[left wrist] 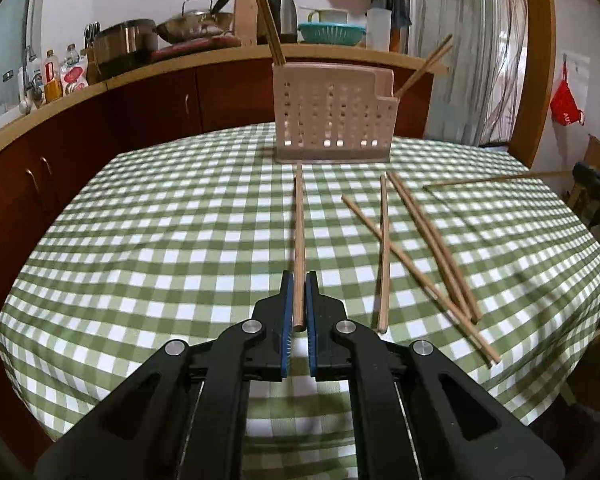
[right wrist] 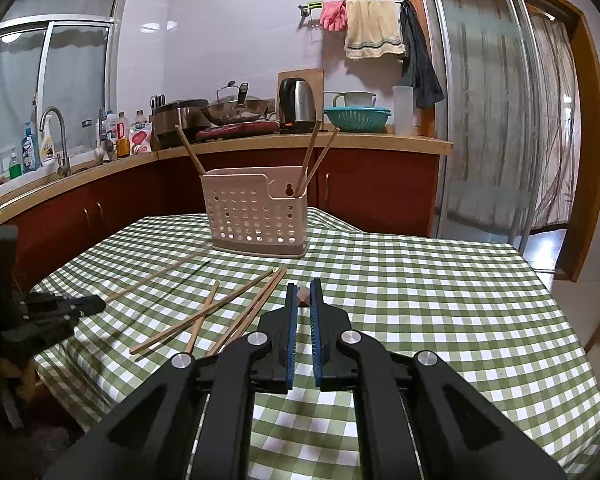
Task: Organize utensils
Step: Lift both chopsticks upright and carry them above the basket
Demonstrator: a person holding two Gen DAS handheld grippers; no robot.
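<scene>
Between the blue pads of the left gripper (left wrist: pixel 299 280), one chopstick (left wrist: pixel 299 240) was clamped near its thick end, its length running straight ahead toward the rack (left wrist: pixel 332 120). The right gripper (right wrist: pixel 304 292) stood nearly closed on a small brownish end (right wrist: pixel 302 295); in the left wrist view a thin stick (left wrist: pixel 488 180) reached in from that side, so it probably carried a chopstick too, though the grip could not be confirmed. Just right of the left gripper, and just left of the right one, four loose chopsticks (left wrist: pixel 420 248) lay crossed on the checked tablecloth (left wrist: pixel 160 240). Farther ahead stood the perforated rack, already holding standing chopsticks (right wrist: pixel 312 160) at both ends; about four could be told. By this evidence, the sorting was judged roughly half finished: the held chopsticks and the four on the cloth remained to be placed.
</scene>
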